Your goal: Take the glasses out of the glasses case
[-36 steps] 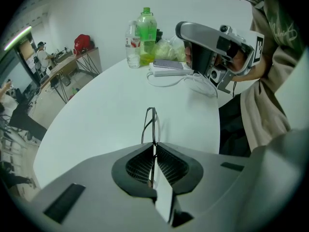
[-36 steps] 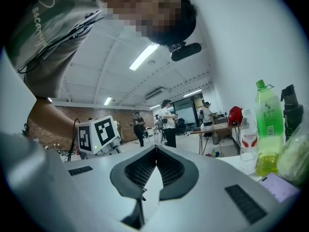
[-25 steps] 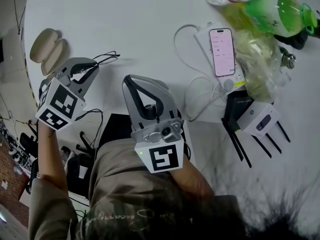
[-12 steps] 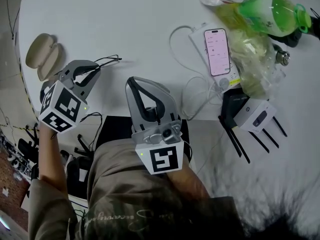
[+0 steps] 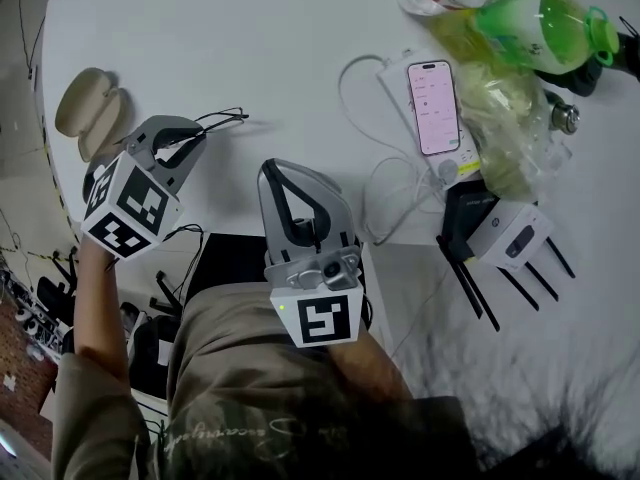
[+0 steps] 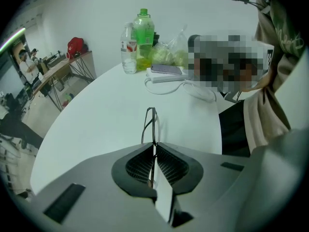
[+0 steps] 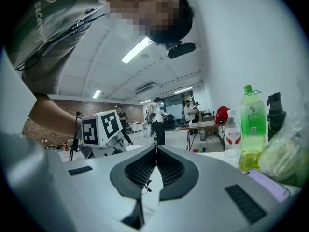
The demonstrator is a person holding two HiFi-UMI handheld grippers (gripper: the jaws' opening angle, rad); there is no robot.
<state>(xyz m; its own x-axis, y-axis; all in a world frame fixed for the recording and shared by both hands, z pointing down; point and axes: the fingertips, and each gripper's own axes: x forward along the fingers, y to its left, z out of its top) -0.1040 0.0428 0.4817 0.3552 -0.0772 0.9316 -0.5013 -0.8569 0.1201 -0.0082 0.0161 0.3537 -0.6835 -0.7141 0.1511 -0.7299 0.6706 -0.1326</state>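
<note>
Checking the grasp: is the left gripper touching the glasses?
Touching. In the left gripper view the left gripper is shut on the glasses, whose thin frame pokes out past its tips.

The glasses case (image 5: 88,111) lies at the table's (image 5: 250,38) left edge. Just to its right, near the near edge, the glasses (image 5: 222,119) stick out from between the left gripper's (image 5: 197,136) jaws. The right gripper (image 5: 278,171) is over the middle of the near edge. Toward the far right corner, the phone (image 5: 435,105) lies on a power strip (image 5: 393,71), with the bag (image 5: 510,118) to its right, the bottle (image 5: 540,23) behind both, and the router (image 5: 505,236) at the near right edge.
</note>
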